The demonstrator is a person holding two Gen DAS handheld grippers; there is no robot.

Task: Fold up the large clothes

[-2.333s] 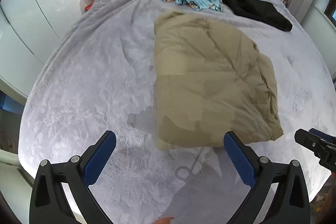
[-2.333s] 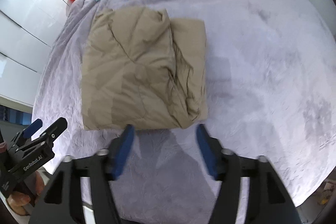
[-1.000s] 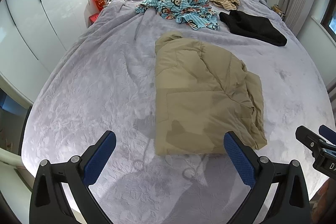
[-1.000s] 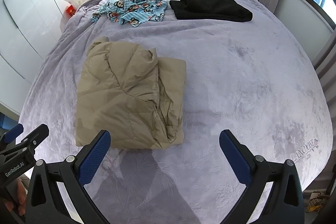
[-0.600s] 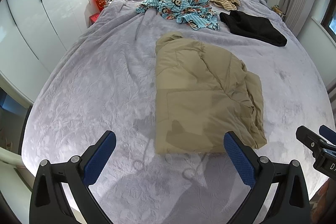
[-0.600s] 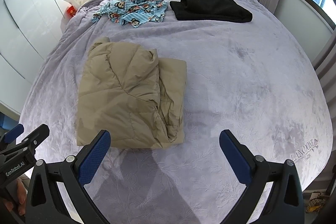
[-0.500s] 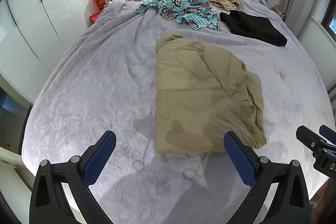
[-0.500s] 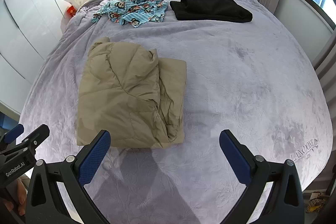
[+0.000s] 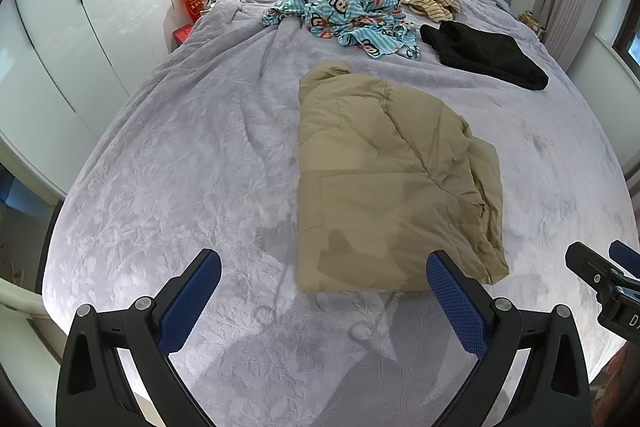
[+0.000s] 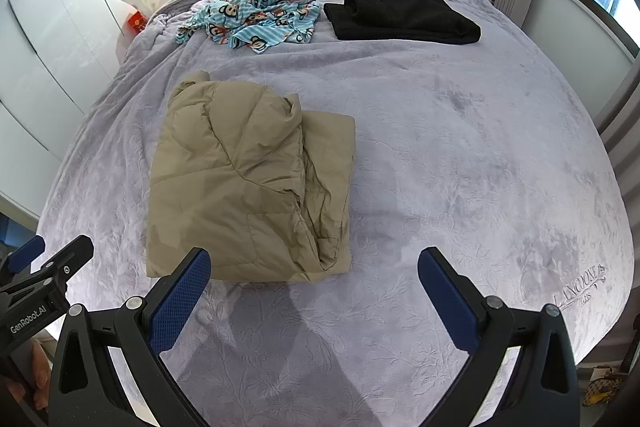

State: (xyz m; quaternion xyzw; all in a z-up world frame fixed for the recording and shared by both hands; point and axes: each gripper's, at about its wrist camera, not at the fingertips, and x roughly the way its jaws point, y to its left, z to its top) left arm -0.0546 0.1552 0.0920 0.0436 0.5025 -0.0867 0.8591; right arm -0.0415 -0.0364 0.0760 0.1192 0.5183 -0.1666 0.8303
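The left gripper (image 9: 324, 293) and the right gripper (image 10: 314, 289) have black frames with round silver screws and blue pads (image 10: 180, 301) of fine mesh texture. White letters "GenRobot.AI" are on one black arm, beside bare fingers (image 10: 38, 379)

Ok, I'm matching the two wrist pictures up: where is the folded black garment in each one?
Left wrist: black garment upper right, beyond the tan jacket.
Right wrist: black garment top centre-right, beyond the jacket.
Shared landmark: the blue monkey-print cloth lies just left of it in both.
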